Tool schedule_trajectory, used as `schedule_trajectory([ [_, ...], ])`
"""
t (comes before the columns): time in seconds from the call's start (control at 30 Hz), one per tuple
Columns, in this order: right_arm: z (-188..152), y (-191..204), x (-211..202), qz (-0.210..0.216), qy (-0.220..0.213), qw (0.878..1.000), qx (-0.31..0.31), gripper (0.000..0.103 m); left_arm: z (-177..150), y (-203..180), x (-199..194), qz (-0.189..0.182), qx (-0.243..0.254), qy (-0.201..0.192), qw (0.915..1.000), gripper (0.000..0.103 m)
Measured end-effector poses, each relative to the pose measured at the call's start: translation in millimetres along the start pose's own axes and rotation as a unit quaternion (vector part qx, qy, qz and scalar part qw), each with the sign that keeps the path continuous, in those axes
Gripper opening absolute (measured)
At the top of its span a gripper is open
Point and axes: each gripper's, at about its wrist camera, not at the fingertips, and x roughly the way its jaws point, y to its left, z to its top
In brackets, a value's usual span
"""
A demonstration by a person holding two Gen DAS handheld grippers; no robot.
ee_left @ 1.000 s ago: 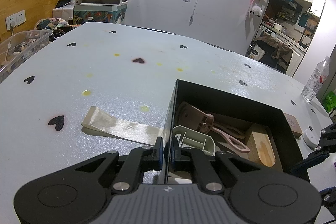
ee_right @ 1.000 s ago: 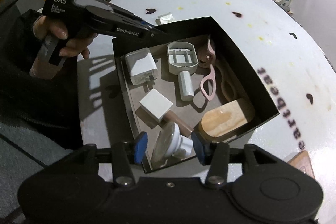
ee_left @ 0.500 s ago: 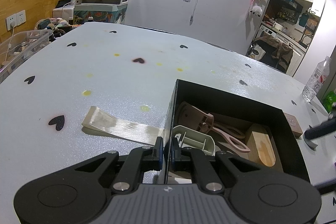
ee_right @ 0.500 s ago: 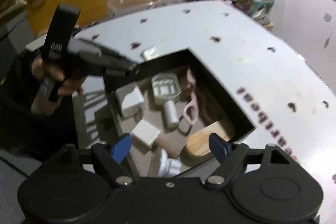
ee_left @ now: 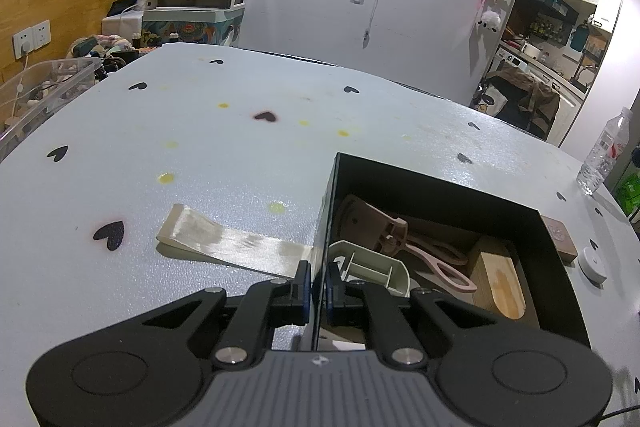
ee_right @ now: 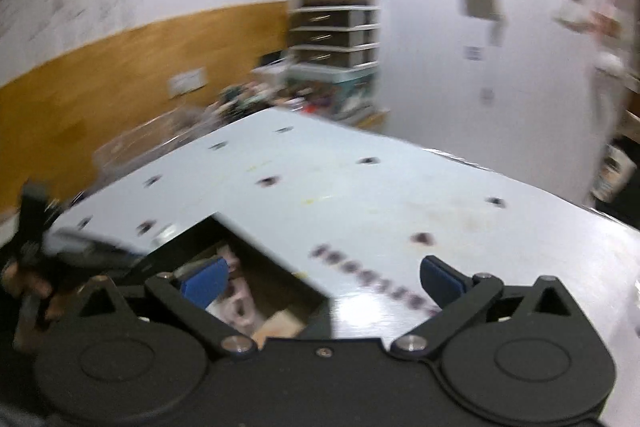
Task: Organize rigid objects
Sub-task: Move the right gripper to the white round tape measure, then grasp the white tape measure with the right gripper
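Black cardboard box [ee_left: 436, 187] wall pinched by left hand-held gripper [ee_left: 316, 287], right hand-held gripper [ee_right: 324, 277] just opened, empty.

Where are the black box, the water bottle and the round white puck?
black box [ee_left: 440, 187], left wrist view, top of far wall.
water bottle [ee_left: 604, 151], left wrist view, mid-body by the label.
round white puck [ee_left: 594, 264], left wrist view, centre of top face.

1 box [ee_left: 440, 183], 1 bottle [ee_left: 604, 155], 2 claws.
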Motion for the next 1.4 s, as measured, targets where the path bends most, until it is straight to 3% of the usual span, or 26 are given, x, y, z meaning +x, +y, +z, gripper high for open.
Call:
schedule_trajectory([
  [0.2, -21, -42, -5, -0.085, -0.017, 0.994, 0.058, 0.103, 0, 0, 0, 0.001, 0.001, 0.000, 1.0000, 0.007],
  [0.37, -50, -73, -3, -0.162, -0.044, 0.981, 0.099, 0.103, 2, 1, -2, 0.006, 0.004, 0.000, 1.0000, 0.007],
  [0.57, -81, -101, 14, -0.214, -0.016, 0.967, 0.135, 0.103, 2, 1, -2, 0.007, 0.005, 0.000, 1.0000, 0.007],
  [1.03, -129, -124, 42, -0.221, 0.051, 0.956, 0.187, 0.102, 3, 2, -2, 0.006, 0.005, 0.000, 1.0000, 0.007],
  [1.13, -130, -127, 46, -0.223, 0.065, 0.953, 0.195, 0.080, 2, 1, -2, 0.007, 0.005, 0.000, 1.0000, 0.007],
  [1.3, -130, -123, 52, -0.219, 0.080, 0.956, 0.176, 0.074, 2, 1, -2, 0.007, 0.005, 0.000, 1.0000, 0.007],
  [1.4, -128, -119, 54, -0.209, 0.082, 0.961, 0.160, 0.061, 2, 1, -2, 0.007, 0.005, 0.000, 1.0000, 0.007],
])
